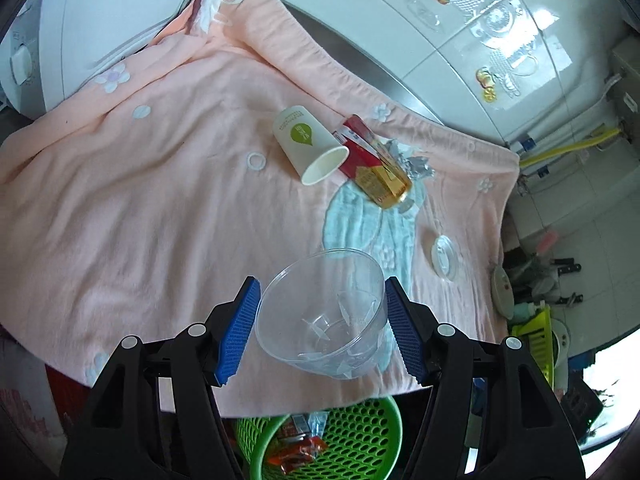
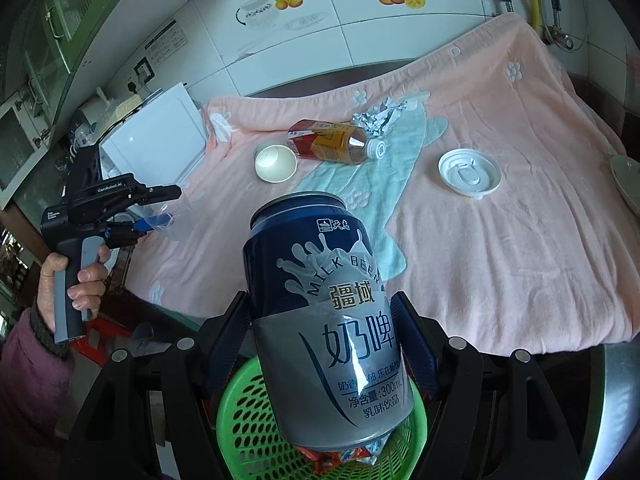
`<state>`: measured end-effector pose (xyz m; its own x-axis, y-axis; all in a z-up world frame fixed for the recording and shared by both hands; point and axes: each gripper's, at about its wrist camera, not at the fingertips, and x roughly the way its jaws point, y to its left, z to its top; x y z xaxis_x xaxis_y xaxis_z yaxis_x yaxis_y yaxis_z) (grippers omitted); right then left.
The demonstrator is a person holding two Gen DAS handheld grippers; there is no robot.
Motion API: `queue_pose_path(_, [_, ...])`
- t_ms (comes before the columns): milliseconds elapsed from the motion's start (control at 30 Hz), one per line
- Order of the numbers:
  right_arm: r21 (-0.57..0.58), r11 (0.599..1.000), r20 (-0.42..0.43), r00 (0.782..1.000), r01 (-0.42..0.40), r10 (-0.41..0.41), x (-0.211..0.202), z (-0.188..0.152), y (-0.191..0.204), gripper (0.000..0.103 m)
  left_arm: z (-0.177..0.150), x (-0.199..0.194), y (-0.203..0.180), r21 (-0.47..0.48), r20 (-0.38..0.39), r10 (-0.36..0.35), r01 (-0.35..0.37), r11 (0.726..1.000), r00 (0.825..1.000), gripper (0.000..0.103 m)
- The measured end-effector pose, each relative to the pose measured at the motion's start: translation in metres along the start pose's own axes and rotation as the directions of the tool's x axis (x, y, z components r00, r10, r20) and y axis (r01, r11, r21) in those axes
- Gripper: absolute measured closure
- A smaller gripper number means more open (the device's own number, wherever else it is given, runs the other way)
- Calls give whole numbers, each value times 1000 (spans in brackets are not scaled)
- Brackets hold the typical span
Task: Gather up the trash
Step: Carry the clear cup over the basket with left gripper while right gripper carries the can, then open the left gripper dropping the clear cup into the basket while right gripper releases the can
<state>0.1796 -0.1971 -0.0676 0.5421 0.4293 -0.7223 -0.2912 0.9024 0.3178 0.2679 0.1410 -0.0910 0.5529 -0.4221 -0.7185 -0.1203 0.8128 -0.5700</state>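
My left gripper (image 1: pixel 322 324) is shut on a clear plastic cup (image 1: pixel 324 316), held above the near edge of the pink towel (image 1: pixel 140 200). My right gripper (image 2: pixel 322 340) is shut on a blue and silver drink can (image 2: pixel 324 320), which hangs over a green mesh basket (image 2: pixel 248 428). That basket (image 1: pixel 360 432) holds several wrappers. On the towel lie a paper cup (image 1: pixel 310 144), a red carton (image 1: pixel 358 148), a bottle of amber drink (image 1: pixel 386 180), crumpled foil (image 1: pixel 412 164) and a white lid (image 1: pixel 444 256). The left gripper (image 2: pixel 158 212) also shows at the left of the right wrist view, held by a hand.
The towel covers a metal counter below a white tiled wall (image 1: pixel 460 40). A white appliance (image 2: pixel 160 136) stands at the towel's far left corner. Dishes and a yellow-green rack (image 1: pixel 536 340) sit lower at the right. A yellow hose (image 1: pixel 572 148) runs along the wall.
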Motion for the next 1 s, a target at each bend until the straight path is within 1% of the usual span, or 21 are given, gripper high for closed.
queue_pose_path(100, [-1,1000,-10,1000,-4,4,-5,-17,4,34,-26,-18,-11,48,1,0,0,999,1000,40])
queue_pose_path(167, [-2,1000,-20,1000,6,-6,-7,-30,6,34,-42,-27,-15,63,-3,-12,12,998,1000,40])
queue_pose_path(233, [9,1000,-36,999,-2,2,-7,-41,5,34,-58,-35,-20,76,-8,-20,21,997,1000,40])
queue_pose_path(433, [40,999,-62,998,-4,6,-6,-64,1,33,-94,-42,-35,129,-31,-18,22,991,999,40])
queue_pose_path(467, [43,999,-58,998,0,3,-8,-66,0,33,-100,-42,-37,137,-38,-19,24,990,999,40])
queue_pose_path(500, [49,999,-56,998,-5,8,-10,-67,-1,31,-105,-42,-39,144,-44,-18,24,989,999,40])
queue_pose_path(533, [58,998,-54,998,-17,20,-12,-69,-2,26,-110,-40,-41,152,-51,-17,25,988,999,40])
queue_pose_path(567, [61,998,-46,999,-21,24,-15,-70,-2,25,-115,-39,-43,161,-60,-15,25,987,998,40])
queue_pose_path(767, [22,1000,-4,1000,12,-12,-37,-72,2,25,-141,-24,-55,214,-115,3,22,977,993,40])
queue_pose_path(1000, [5,998,38,998,56,-56,-59,-76,1,24,-165,-3,-68,309,-155,76,-24,951,985,40])
